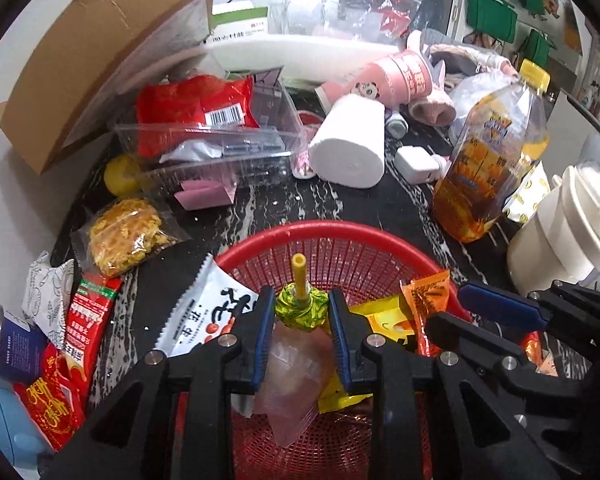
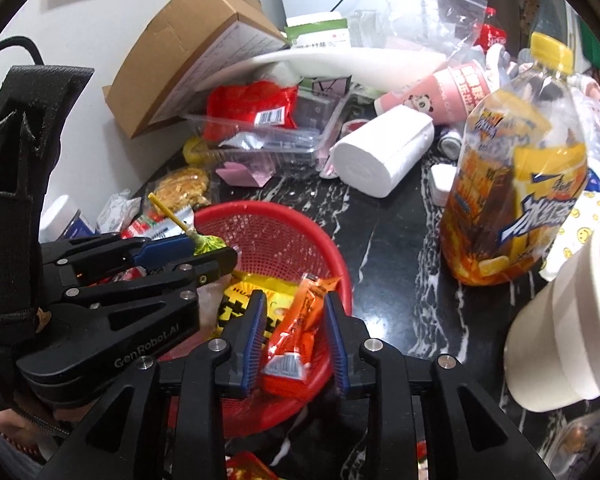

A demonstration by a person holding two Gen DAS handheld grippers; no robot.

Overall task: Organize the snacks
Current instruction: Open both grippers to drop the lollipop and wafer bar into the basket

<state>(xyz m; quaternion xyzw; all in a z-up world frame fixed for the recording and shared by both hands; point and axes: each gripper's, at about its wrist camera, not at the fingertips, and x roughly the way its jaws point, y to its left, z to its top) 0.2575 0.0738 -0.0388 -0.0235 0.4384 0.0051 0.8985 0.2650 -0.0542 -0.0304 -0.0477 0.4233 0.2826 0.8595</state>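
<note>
Item 1: red basket [image 1: 340, 236], mesh-sided, standing on the dark marbled table [image 1: 380, 200]. I used it as the collecting point, so both my tools were held over it.

Item 2: lollipop [image 1: 300, 304], green-and-yellow foil head with a yellow stick pointing up and away. My left hand-held gripper [image 1: 300, 332] was clamped nearly shut on the head, because the stick was too thin to grip. A clear pinkish wrapper [image 1: 296, 376] hung below the pads. It was perhaps part of the same sweet; the view was too crowded to be sure. The lollipop was held above the basket, not yet let go.

Item 3: orange sachet [image 2: 296, 328], lying slantwise against the basket's near wall, already inside. My right hand-held gripper [image 2: 294, 336] straddled it with the pads slightly parted and no longer pressing, so I judged it released.

Item 4: yellow packet [image 2: 252, 304] and white packet [image 1: 216, 312], the first in the basket under the sachet, the second leaning over the left rim.

Item 5: snacks not yet gathered, on the table left of the basket: noodle-cake bag [image 1: 124, 232], red sachets [image 1: 84, 320].

Item 6: non-snack clutter, left where it was: tea bottle [image 1: 496, 160], paper roll [image 1: 350, 144], cardboard box [image 1: 100, 48], clear tray [image 1: 220, 148].
</note>
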